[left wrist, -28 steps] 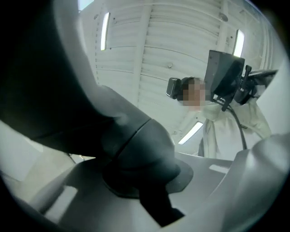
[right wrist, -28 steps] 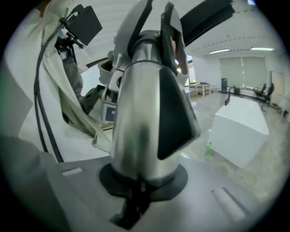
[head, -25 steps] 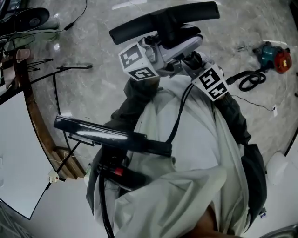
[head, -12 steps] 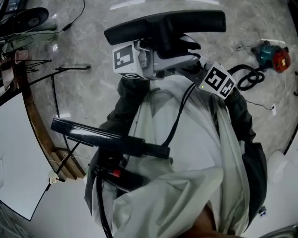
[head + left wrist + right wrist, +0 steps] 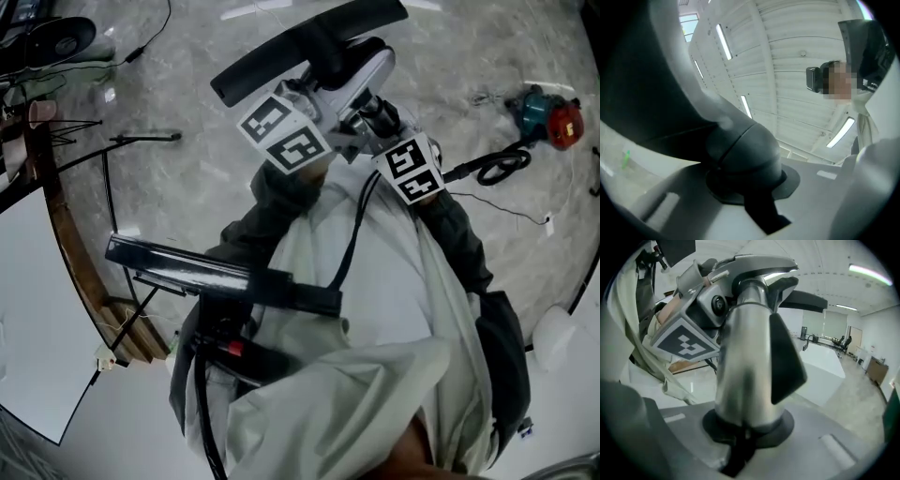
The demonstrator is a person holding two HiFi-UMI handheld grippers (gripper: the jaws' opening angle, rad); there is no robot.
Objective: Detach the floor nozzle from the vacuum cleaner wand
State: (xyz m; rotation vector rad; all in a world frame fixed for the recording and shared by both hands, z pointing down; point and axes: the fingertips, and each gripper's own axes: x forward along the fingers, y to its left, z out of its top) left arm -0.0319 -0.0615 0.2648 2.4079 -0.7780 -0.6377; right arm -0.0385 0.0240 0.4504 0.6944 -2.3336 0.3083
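Note:
The black floor nozzle (image 5: 309, 42) is held up in front of me, slanting up to the right, with its grey neck (image 5: 361, 75) below it. My left gripper (image 5: 328, 98), marker cube toward me, is shut on the neck's dark swivel joint (image 5: 740, 159), which fills the space between its jaws. My right gripper (image 5: 375, 122) is shut on the silver wand tube (image 5: 745, 366) just below the neck. In the right gripper view the tube rises straight from between the jaws, and the left gripper's marker cube (image 5: 684, 341) sits close beside it.
A black bar (image 5: 216, 272) with cables hangs at my chest over a pale coat. On the grey stone floor lie a teal and red power tool (image 5: 548, 112) and its black cable (image 5: 497, 164). A white table (image 5: 28, 309) and a thin black stand (image 5: 141, 141) are at the left.
Half a second ago the nozzle lay nearly level; now its right end tilts up. The left marker cube has shifted right and down, the right one left. Both grips look unchanged.

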